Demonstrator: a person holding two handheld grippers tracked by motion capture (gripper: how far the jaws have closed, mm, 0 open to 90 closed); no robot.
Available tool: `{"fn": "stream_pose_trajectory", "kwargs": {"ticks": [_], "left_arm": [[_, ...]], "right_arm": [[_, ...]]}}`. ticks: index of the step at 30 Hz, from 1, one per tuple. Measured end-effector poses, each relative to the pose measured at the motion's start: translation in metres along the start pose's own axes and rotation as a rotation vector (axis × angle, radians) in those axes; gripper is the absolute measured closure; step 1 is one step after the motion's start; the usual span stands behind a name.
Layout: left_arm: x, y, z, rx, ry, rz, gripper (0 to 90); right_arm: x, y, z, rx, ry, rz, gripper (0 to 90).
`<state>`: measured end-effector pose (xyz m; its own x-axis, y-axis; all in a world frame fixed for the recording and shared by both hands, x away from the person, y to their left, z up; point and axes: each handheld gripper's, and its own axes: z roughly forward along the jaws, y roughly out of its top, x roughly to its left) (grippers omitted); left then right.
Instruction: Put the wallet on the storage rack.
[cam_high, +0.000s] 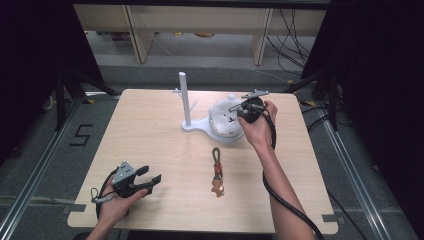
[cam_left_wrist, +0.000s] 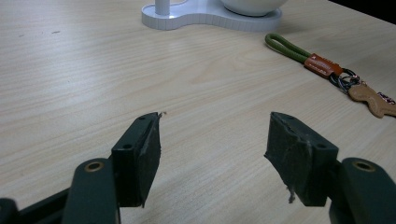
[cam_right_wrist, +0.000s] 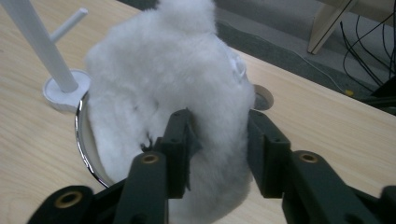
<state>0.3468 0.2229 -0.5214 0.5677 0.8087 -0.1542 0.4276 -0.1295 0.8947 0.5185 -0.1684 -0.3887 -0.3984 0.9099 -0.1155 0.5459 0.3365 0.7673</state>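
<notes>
A white fluffy plush (cam_right_wrist: 177, 70) lies in a shiny-rimmed bowl (cam_right_wrist: 81, 135) on a white stand (cam_high: 197, 126) that has a pole (cam_high: 184, 97) with short pegs. My right gripper (cam_high: 234, 109) reaches into the bowl from the right. In the right gripper view its jaws (cam_right_wrist: 219, 126) stand apart, with a lobe of the fluff between them. A keychain (cam_high: 217, 172) with a green loop, an orange tab and a tan charm lies flat on the table's middle. My left gripper (cam_high: 151, 175) rests near the front left, open and with nothing between its fingers (cam_left_wrist: 215, 135).
The light wooden table (cam_high: 150, 130) ends close behind the stand. Beyond it are the floor, cables and wooden furniture legs. The keychain (cam_left_wrist: 327, 67) lies ahead and to the right of the left gripper, with the stand's base (cam_left_wrist: 187, 19) farther off.
</notes>
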Motion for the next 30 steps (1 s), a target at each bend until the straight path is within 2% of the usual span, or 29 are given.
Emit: {"fn": "stream_pose_trajectory", "kwargs": {"ticks": [1, 2, 3, 6, 7, 9, 10, 14, 15, 18, 19, 21, 22, 23, 25, 26, 28, 29, 30], "left_arm": [[0.000, 0.000, 0.000, 0.002, 0.002, -0.002, 34.7], [0.000, 0.000, 0.000, 0.002, 0.002, -0.002, 34.7], [-0.001, 0.000, 0.000, 0.006, 0.005, 0.003, 34.6], [-0.001, 0.001, 0.000, -0.001, -0.001, 0.000, 34.3], [-0.002, 0.001, 0.001, -0.004, -0.002, -0.005, 34.1], [-0.003, 0.002, 0.001, -0.005, -0.006, -0.004, 33.8], [-0.003, 0.002, 0.001, -0.005, -0.006, -0.004, 33.6], [-0.005, 0.004, 0.002, 0.002, -0.007, -0.001, 33.1], [-0.006, 0.005, 0.003, 0.001, -0.013, 0.000, 32.9], [-0.008, 0.007, 0.003, -0.007, -0.030, -0.004, 32.4], [-0.010, 0.009, 0.004, -0.008, -0.043, -0.015, 32.1], [-0.011, 0.010, 0.003, -0.005, -0.045, -0.011, 31.7], [-0.011, 0.011, 0.003, -0.002, -0.045, -0.007, 31.7], [-0.013, 0.012, 0.003, -0.008, -0.059, -0.011, 31.5], [-0.014, 0.013, 0.004, -0.006, -0.066, -0.005, 31.4], [-0.014, 0.013, 0.004, -0.006, -0.066, -0.005, 31.4], [-0.017, 0.015, 0.003, -0.001, -0.070, 0.001, 31.6], [-0.018, 0.016, 0.003, -0.001, -0.070, -0.004, 31.7], [-0.018, 0.016, 0.003, -0.001, -0.070, -0.004, 31.9]], "right_arm": [[-0.001, -0.001, -0.002, -0.005, 0.014, 0.007, 54.5], [-0.001, -0.001, -0.002, -0.005, 0.014, 0.007, 54.5], [-0.001, -0.002, -0.007, -0.014, 0.024, 0.054, 51.0], [-0.003, -0.005, -0.013, -0.031, 0.027, 0.045, 47.6], [-0.004, -0.008, -0.019, -0.036, 0.041, 0.083, 44.3], [-0.009, -0.013, -0.027, -0.048, 0.061, 0.099, 41.1], [-0.009, -0.015, -0.031, -0.050, 0.067, 0.135, 39.6], [-0.015, -0.025, -0.040, -0.070, 0.057, 0.160, 37.0], [-0.017, -0.032, -0.047, -0.064, 0.059, 0.186, 36.5], [-0.022, -0.040, -0.050, -0.066, 0.071, 0.180, 39.4], [-0.022, -0.051, -0.055, -0.058, 0.067, 0.222, 45.4], [-0.024, -0.064, -0.056, -0.051, 0.092, 0.185, 53.6], [-0.024, -0.064, -0.056, -0.051, 0.092, 0.185, 53.6], [-0.026, -0.077, -0.057, -0.035, 0.118, 0.171, 60.8], [-0.026, -0.089, -0.057, -0.006, 0.134, 0.168, 65.9], [-0.026, -0.089, -0.057, -0.006, 0.134, 0.168, 65.9], [-0.025, -0.102, -0.055, 0.052, 0.135, 0.183, 70.7], [-0.024, -0.104, -0.055, 0.076, 0.159, 0.201, 72.9], [-0.022, -0.107, -0.054, 0.104, 0.164, 0.202, 74.5]]}}
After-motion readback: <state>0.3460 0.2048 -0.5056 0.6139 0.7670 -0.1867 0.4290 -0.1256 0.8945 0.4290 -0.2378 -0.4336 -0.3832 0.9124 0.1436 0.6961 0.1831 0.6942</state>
